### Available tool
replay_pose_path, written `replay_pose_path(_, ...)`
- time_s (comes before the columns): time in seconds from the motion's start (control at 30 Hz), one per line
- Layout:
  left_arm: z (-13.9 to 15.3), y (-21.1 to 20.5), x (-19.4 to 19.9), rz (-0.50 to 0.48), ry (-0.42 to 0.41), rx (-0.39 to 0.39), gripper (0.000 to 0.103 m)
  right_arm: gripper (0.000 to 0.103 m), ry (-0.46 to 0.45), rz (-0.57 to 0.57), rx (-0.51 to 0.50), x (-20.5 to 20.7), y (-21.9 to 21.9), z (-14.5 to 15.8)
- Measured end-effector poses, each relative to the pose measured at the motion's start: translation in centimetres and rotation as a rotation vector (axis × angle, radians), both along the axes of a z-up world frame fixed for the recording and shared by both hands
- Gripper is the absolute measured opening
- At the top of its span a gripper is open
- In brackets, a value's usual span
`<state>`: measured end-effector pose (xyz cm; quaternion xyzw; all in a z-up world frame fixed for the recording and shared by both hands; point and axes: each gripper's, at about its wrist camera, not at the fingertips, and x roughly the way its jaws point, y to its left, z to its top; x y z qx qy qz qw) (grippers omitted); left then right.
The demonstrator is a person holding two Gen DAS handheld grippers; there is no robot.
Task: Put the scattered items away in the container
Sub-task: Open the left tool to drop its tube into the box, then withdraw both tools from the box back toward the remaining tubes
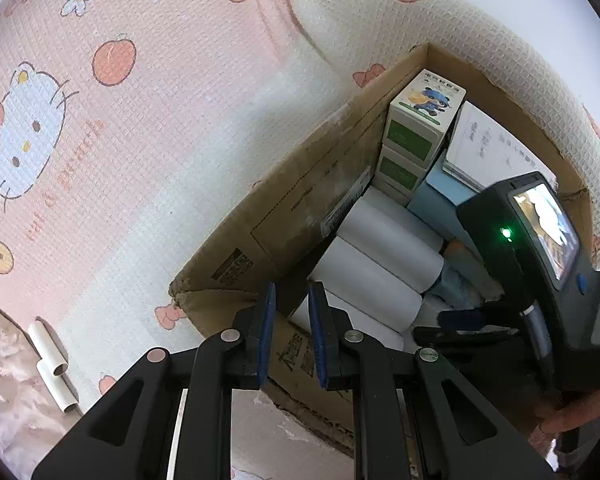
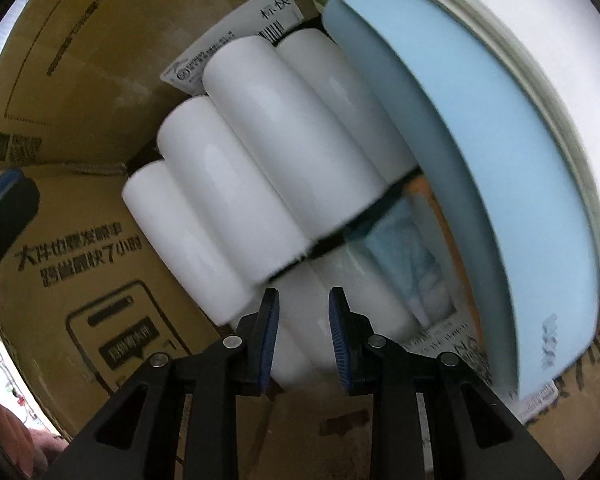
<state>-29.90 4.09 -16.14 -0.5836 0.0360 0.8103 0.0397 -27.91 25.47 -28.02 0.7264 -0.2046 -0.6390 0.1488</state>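
An open cardboard box (image 1: 300, 200) lies on a pink cartoon-print sheet. Inside it are several white rolls (image 1: 380, 264) side by side, two green-and-white cartons (image 1: 416, 132), a light blue box (image 1: 436, 196) and a white booklet (image 1: 496, 144). My left gripper (image 1: 293, 286) hovers over the box's near corner, shut and empty. My right gripper (image 1: 432, 326) reaches down into the box. In the right wrist view it (image 2: 304, 294) is shut just above the white rolls (image 2: 260, 152), with nothing pinched, and the blue box (image 2: 480, 160) curves along the right.
Two thin white tubes (image 1: 52, 364) lie on the sheet (image 1: 100, 120) at lower left, next to a fluffy pink-white cover (image 1: 8, 380). A hand (image 1: 572, 412) grips the right tool's handle. The box wall (image 2: 80, 60) rises close on the left.
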Motion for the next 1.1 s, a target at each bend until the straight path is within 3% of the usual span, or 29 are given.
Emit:
replay_pose_path(0.1, 0.2, 0.1, 0.2, -0.002, -0.001, -0.001, 0.019, 0.022, -0.01, 0.038, 0.018, 0.6, -0.3, 0.2)
replay_pose_path(0.27, 0.7, 0.4, 0.3, -0.017, -0.001, 0.025, 0.019, 0.022, -0.032, 0.025, -0.084, 1.1, -0.9, -0.1)
replay_pose_path(0.43, 1.0, 1.1, 0.6, -0.045, -0.004, -0.005, 0.019, 0.022, -0.03, 0.012, -0.124, 1.5, -1.3, -0.2)
replay_pose_path(0.63, 1.5, 2.0, 1.2, -0.059, -0.007, -0.036, 0.019, 0.022, 0.006, -0.021, -0.135, 2.3, -0.7, 0.4)
replay_pose_path(0.77, 1.8, 2.8, 1.5, -0.068, -0.005, -0.046, 0.021, 0.022, 0.077, -0.033, -0.068, 3.4, 0.4, 2.5)
replay_pose_path(0.83, 2.1, 3.2, 1.7, -0.067, -0.001, -0.047, 0.024, 0.022, 0.107, -0.058, -0.073, 4.1, 1.2, 3.6)
replay_pose_path(0.9, 2.4, 3.7, 2.0, -0.07, 0.005, -0.057, 0.049, 0.022, 0.127, -0.095, -0.078, 4.7, 2.0, 4.4)
replay_pose_path(0.93, 2.6, 3.9, 2.3, -0.073, 0.015, -0.059, 0.054, 0.022, 0.14, -0.118, -0.077, 5.1, 2.6, 4.9)
replay_pose_path(1.03, 3.6, 4.1, 3.1, -0.078, 0.053, -0.04, 0.058, 0.024, 0.186, -0.194, -0.06, 6.4, 4.1, 6.5)
replay_pose_path(1.1, 4.5, 3.8, 3.7, -0.066, 0.087, -0.02, 0.059, 0.041, 0.222, -0.254, -0.045, 6.9, 5.9, 7.1)
